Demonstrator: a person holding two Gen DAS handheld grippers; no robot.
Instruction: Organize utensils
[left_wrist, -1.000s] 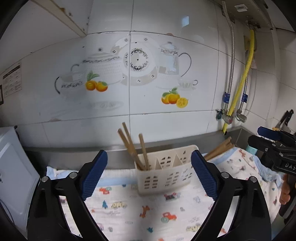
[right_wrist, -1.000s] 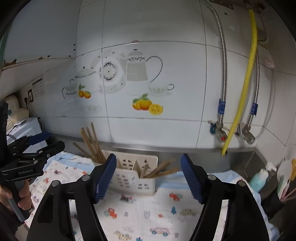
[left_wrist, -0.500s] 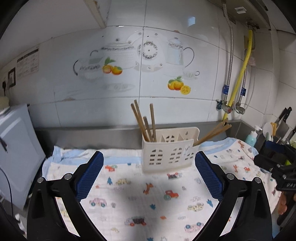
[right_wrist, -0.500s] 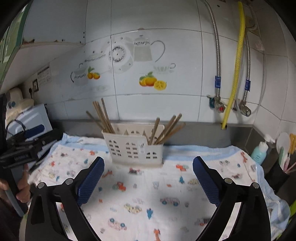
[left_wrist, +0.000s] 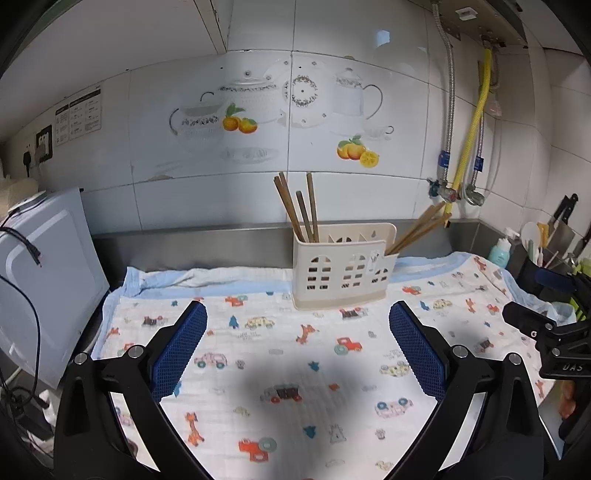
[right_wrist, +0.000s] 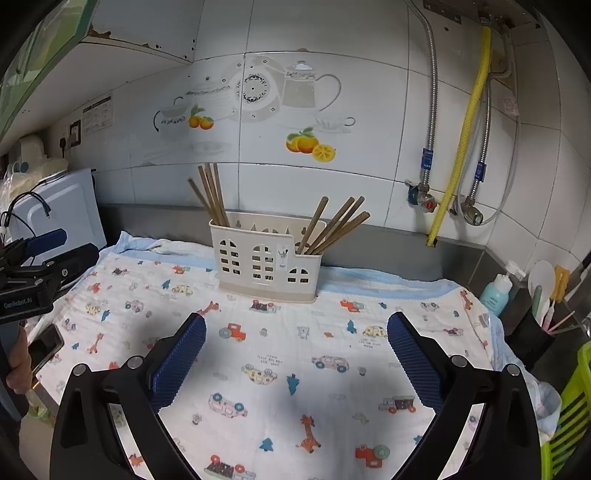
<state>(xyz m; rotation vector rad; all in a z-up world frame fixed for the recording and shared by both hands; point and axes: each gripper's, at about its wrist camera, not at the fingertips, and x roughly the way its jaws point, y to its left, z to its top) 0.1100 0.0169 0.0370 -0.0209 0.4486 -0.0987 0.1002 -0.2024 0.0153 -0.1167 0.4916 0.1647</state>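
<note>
Left wrist view: my left gripper (left_wrist: 297, 339) stands wide open above the cloth (left_wrist: 258, 350), with nothing between its blue pads (left_wrist: 177, 345). Right wrist view: my right gripper (right_wrist: 295, 349) is likewise spread to its widest and empty, pads clear of everything. The holder (right_wrist: 264, 258) sits upright on the far part of the cloth, near the steel upstand below the tiled wall, well apart from both grippers. One bunch of chopsticks (right_wrist: 211, 195) stands in its left-end compartment, leaning slightly left; a second bunch (right_wrist: 334, 227) occupies the right-end compartment, leaning right over the rim. The middle compartments appear empty, though I cannot see to their bottoms. In the left view the same holder (left_wrist: 343, 266) shows both bunches likewise. A phone (right_wrist: 44, 347) lies at the cloth's left edge. A soap bottle (right_wrist: 498, 291) stands off the cloth to the right.
</note>
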